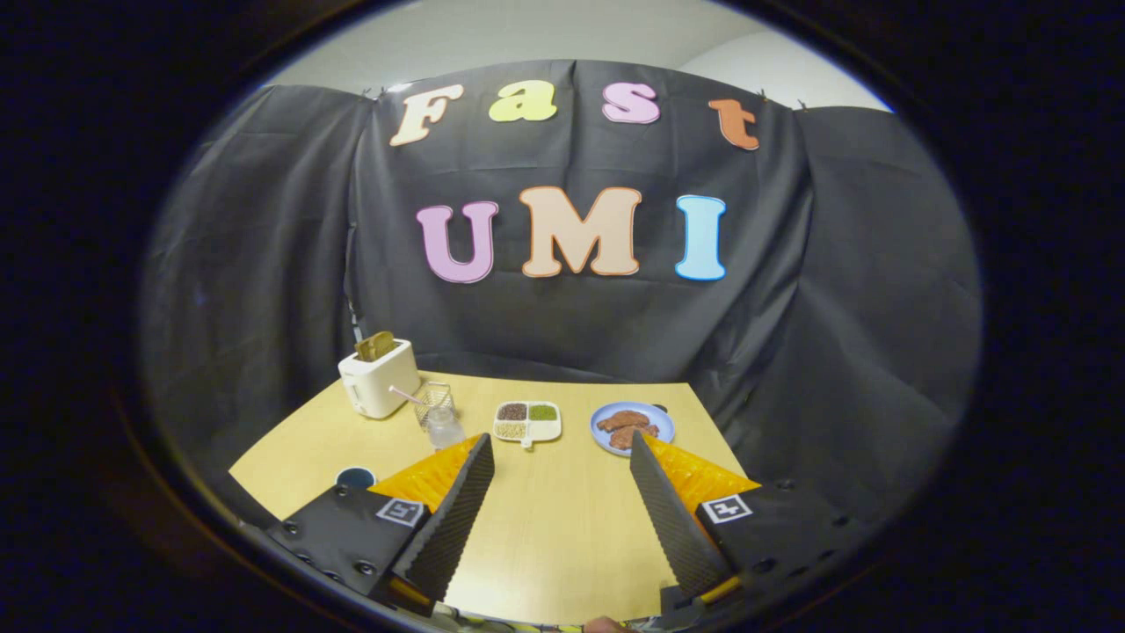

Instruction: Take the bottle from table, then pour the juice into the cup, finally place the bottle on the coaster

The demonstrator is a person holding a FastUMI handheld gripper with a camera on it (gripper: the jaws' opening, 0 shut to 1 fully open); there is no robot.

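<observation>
A small clear bottle (444, 428) stands on the wooden table (562, 527), just left of my left fingertip and a little ahead of it. Right behind the bottle is a clear ribbed cup (434, 398) with a pink straw leaning out of it. A dark round coaster (355, 477) lies near the table's left front, partly hidden by the gripper's left side. My gripper (561, 441) hovers above the table, open wide, with only bare tabletop between its fingers.
A white toaster (378, 378) with a slice of toast stands at the back left. Beyond the fingers sit a white divided dish (527, 422) of grains and a blue plate (633, 428) of brown food. Black cloth walls close off the back and sides.
</observation>
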